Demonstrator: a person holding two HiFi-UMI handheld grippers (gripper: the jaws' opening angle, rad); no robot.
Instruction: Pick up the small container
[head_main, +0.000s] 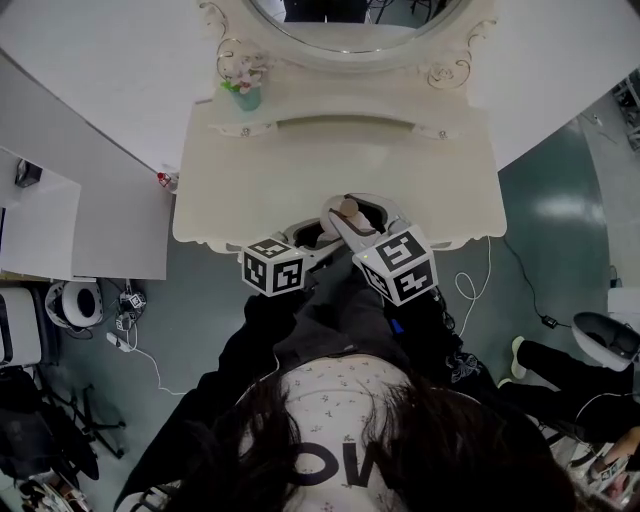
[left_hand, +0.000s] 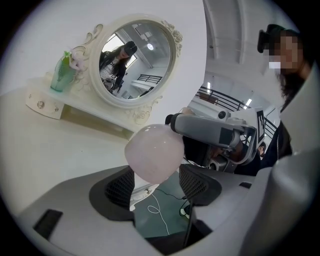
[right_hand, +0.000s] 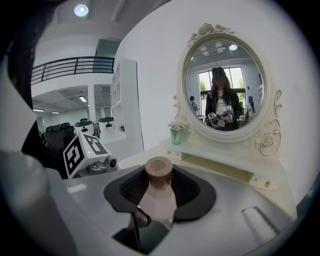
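Note:
The small container is a pale pink bottle with a brown wooden cap. My right gripper is shut on its body, with the cap pointing away toward the mirror. In the head view the bottle is held over the dressing table's front edge, between both grippers. My left gripper has its jaws apart. The bottle's rounded pink body shows right at its fingertips, and I cannot tell whether they touch it. The right gripper's body is just behind the bottle.
A cream dressing table carries an oval mirror with a carved frame. A small green vase of flowers stands at its back left. Cables lie on the green floor. Desks and chairs stand to the left.

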